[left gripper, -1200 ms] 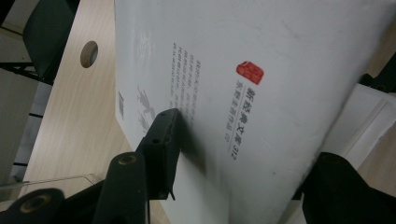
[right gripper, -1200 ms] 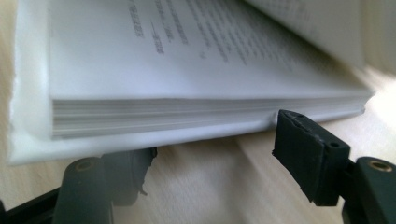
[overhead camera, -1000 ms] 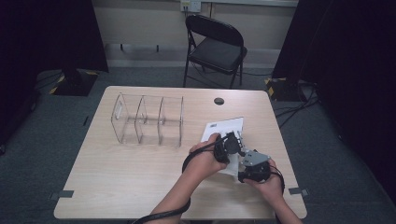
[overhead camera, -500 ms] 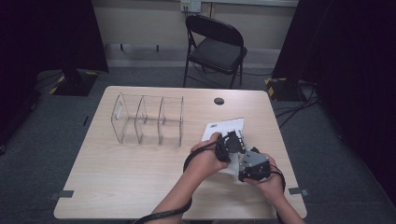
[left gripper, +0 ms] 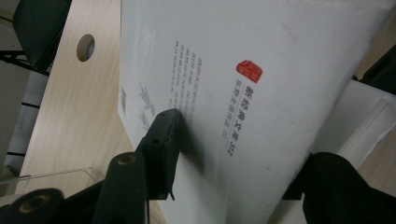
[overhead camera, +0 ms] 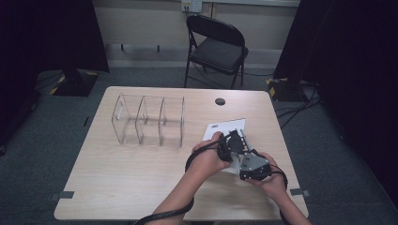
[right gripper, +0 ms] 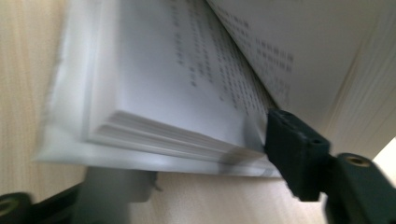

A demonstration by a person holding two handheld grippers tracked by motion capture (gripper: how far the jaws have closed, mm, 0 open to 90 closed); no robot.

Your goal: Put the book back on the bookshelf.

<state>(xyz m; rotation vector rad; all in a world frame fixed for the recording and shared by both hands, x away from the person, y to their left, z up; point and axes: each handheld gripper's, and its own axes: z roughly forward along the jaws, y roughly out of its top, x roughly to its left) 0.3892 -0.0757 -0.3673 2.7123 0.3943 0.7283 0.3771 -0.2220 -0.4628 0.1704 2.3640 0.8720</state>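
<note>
The book point(overhead camera: 228, 132) lies on the right half of the counter point(overhead camera: 141, 187), near the person's edge, well apart from the clear rack point(overhead camera: 148, 119) to its left. It is a white paperback: light, with a soft cover point(left gripper: 280, 60) that bends easily and loose pages point(right gripper: 177, 135) that fan and slip. It should handle best if taken by a thick block of pages or by the spine side; a grip on a thin cover alone would let the rest sag and flop open.

The left tool point(overhead camera: 231, 144) is shut on the cover, which it holds lifted and tilted; in the left gripper view one black jaw presses flat on the printed face and the other sits behind the far edge.

The right tool point(overhead camera: 248, 161), just beside the left one, has its jaws either side of the page block. They have just been closing, with the pages between them: one jaw reaches under the bottom of the block at the counter, the other stands at the top page near the fold. I cannot tell whether both pads press on the paper yet.
</note>
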